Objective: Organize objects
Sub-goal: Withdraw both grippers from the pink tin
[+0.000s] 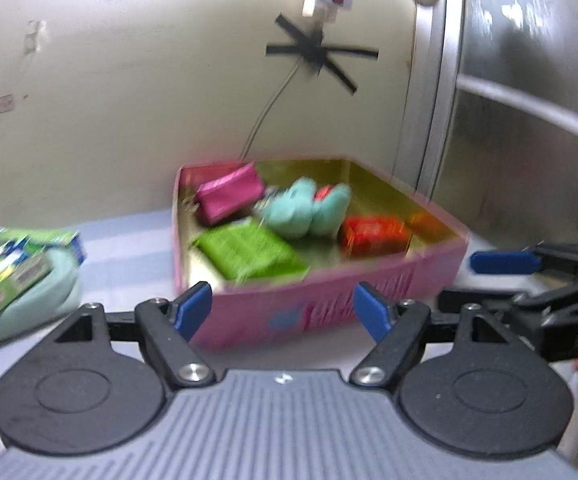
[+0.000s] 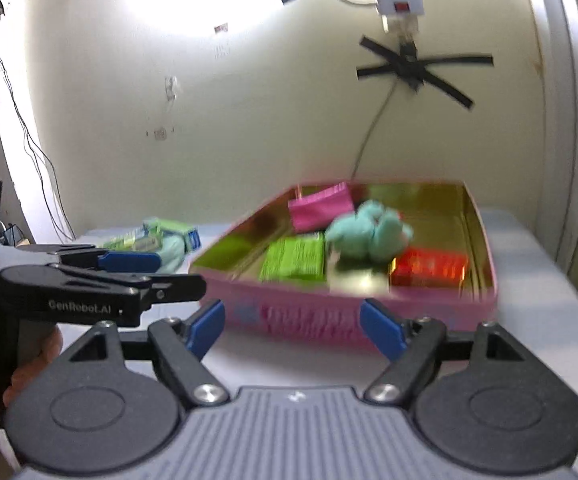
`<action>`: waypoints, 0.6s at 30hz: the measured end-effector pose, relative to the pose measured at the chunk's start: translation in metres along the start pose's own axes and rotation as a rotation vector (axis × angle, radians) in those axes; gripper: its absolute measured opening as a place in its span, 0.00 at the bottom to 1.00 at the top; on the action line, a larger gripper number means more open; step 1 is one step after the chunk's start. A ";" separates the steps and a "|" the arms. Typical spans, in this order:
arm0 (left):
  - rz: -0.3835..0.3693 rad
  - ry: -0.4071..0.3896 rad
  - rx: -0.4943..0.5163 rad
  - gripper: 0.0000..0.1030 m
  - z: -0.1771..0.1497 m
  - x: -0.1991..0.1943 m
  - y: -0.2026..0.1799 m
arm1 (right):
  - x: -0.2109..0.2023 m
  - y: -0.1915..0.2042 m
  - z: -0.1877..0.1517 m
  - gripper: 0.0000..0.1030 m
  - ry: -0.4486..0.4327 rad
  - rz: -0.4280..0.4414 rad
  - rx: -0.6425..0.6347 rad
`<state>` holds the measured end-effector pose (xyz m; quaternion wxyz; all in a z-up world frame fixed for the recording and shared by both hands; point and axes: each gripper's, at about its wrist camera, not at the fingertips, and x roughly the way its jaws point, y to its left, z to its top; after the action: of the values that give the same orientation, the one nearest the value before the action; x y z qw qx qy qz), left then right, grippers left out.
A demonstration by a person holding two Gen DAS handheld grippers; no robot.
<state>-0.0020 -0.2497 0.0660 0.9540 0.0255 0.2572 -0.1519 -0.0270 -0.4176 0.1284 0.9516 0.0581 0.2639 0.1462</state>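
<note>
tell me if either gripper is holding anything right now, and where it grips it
Nothing is held. The left gripper and right gripper both stand open and empty, short of the pink tin.

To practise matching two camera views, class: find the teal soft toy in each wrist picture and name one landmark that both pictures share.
Left wrist view: the teal soft toy lies in the pink tin, just right of centre, between the pink pouch and the red box.
Right wrist view: the toy is right of centre, in the same tin.
Shared landmark: the black tape cross on the wall.
</note>
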 end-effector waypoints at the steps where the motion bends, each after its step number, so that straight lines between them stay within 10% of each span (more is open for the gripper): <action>1: 0.014 0.016 0.006 0.77 -0.009 0.000 0.001 | 0.001 0.002 -0.009 0.77 0.010 -0.012 0.002; 18: 0.191 0.161 -0.052 0.77 -0.055 0.025 0.030 | 0.043 0.018 -0.062 0.77 0.135 -0.092 0.048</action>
<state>0.0010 -0.2208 0.0053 0.9408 0.0375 0.3331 -0.0510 -0.0289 -0.3849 0.0578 0.9358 0.0589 0.3331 0.0995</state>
